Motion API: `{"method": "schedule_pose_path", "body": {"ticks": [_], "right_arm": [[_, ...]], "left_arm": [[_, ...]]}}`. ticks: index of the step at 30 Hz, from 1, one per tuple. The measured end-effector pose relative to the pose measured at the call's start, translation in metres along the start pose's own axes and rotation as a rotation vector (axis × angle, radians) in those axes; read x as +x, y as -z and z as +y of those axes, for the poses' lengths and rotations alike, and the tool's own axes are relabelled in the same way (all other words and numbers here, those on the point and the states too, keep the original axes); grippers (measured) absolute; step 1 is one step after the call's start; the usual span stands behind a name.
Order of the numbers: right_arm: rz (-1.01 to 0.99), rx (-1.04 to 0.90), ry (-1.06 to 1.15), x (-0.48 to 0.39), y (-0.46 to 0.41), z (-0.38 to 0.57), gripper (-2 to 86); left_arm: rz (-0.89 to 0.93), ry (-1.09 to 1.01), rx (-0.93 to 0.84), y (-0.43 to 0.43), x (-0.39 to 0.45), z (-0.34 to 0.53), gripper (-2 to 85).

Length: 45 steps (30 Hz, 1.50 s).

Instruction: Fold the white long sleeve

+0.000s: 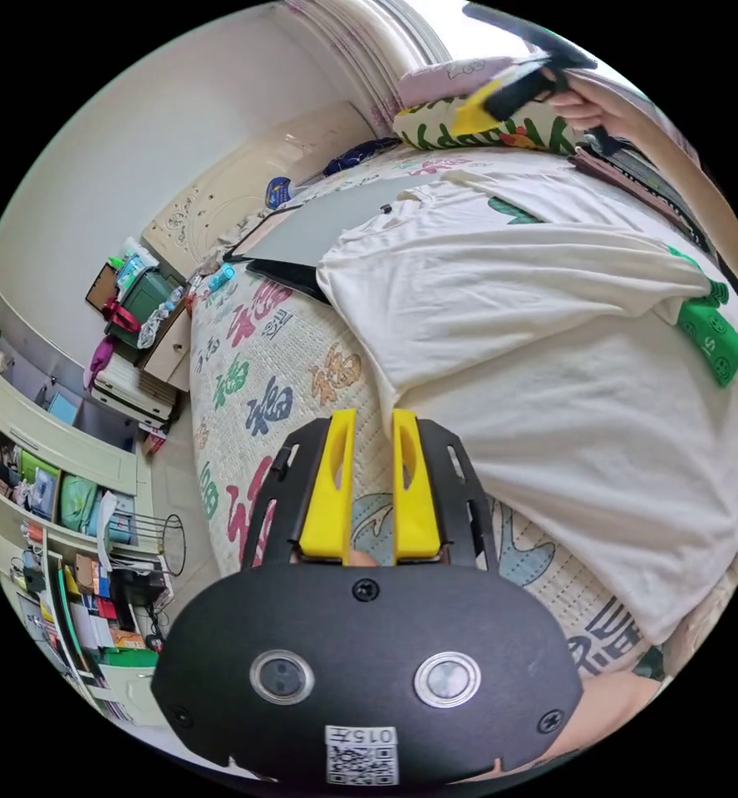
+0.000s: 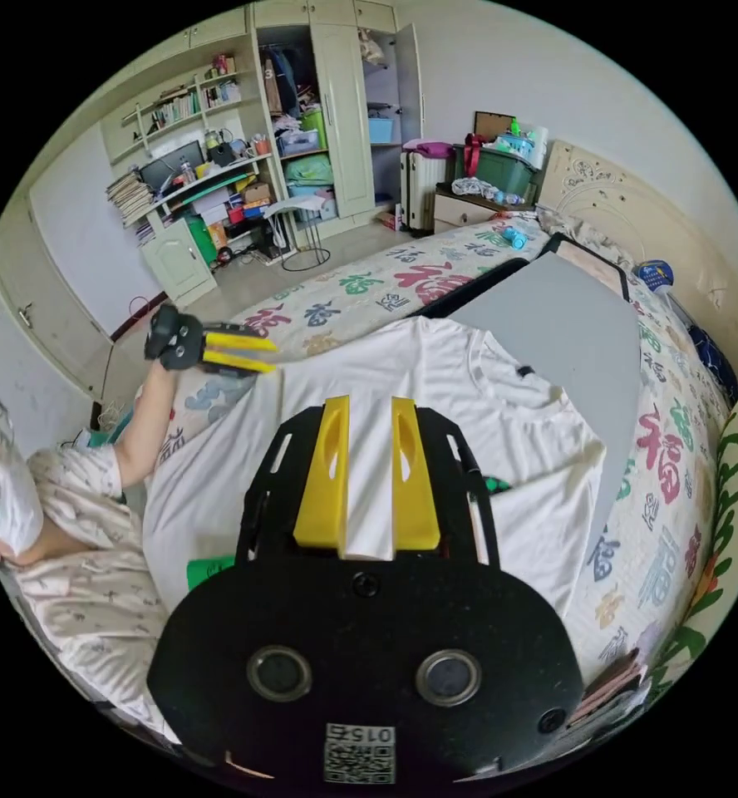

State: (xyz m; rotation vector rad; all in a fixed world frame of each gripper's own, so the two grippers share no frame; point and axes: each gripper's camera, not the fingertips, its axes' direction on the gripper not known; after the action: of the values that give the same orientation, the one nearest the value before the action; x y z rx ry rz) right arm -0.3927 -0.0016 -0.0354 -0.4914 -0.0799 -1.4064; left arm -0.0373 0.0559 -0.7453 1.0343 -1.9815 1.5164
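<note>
Both hand-held grippers empty, left hand-held gripper point(image 1: 372, 416) and right hand-held gripper point(image 2: 369, 403) slightly spread, above white shirt point(image 2: 435, 391)

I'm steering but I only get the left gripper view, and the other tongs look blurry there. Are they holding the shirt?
Observer: No. In the right gripper view the right tongs are open with nothing between them. The shirt lies flat on the bed beyond them.
Operator: How do my tongs look from over there?
Observer: The left tongs are open as well and grip nothing. Their tips are by the shirt's edge, over the bedspread. I cannot tell whether they touch the cloth.
</note>
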Motion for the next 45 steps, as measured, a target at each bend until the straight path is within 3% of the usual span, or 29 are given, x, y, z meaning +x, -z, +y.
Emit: {"method": "schedule_pose_path", "body": {"ticks": [6,9,11,13,19,22,26,35,45], "right_arm": [[0.219,0.011,-0.109,-0.01,-0.034,0.186,7.2],[0.523,-0.039,-0.076,-0.016,-0.1,0.212,2.2],[0.869,-0.085,0.063,-0.037,-0.176,0.209,-0.3],[1.069,-0.156,0.214,-0.052,-0.245,0.2,-0.7],[1.49,-0.405,0.543,-0.038,-0.45,0.21,-1.0],[1.53,-0.428,0.564,-0.019,-0.489,0.218,-1.0],[1.623,-0.648,0.709,0.013,-0.554,0.227,-1.0],[1.513,-0.697,0.749,0.084,-0.63,0.235,-0.8],[1.518,-0.697,0.75,0.156,-0.686,0.238,-0.8]], "left_arm": [[0.011,0.037,0.279,0.067,0.001,0.036,4.7],[0.119,0.108,0.401,0.063,0.011,0.014,2.6],[0.189,0.075,0.398,0.044,0.034,-0.008,1.9],[0.175,0.031,0.363,0.032,0.053,-0.018,1.8],[0.161,0.007,0.36,0.024,0.066,-0.016,1.4],[0.171,0.033,0.394,0.03,0.059,-0.009,1.1],[0.206,0.035,0.4,0.028,0.057,-0.006,0.7],[0.195,0.022,0.392,0.024,0.068,-0.004,0.5],[0.201,0.031,0.391,0.019,0.069,-0.001,0.5]]}}
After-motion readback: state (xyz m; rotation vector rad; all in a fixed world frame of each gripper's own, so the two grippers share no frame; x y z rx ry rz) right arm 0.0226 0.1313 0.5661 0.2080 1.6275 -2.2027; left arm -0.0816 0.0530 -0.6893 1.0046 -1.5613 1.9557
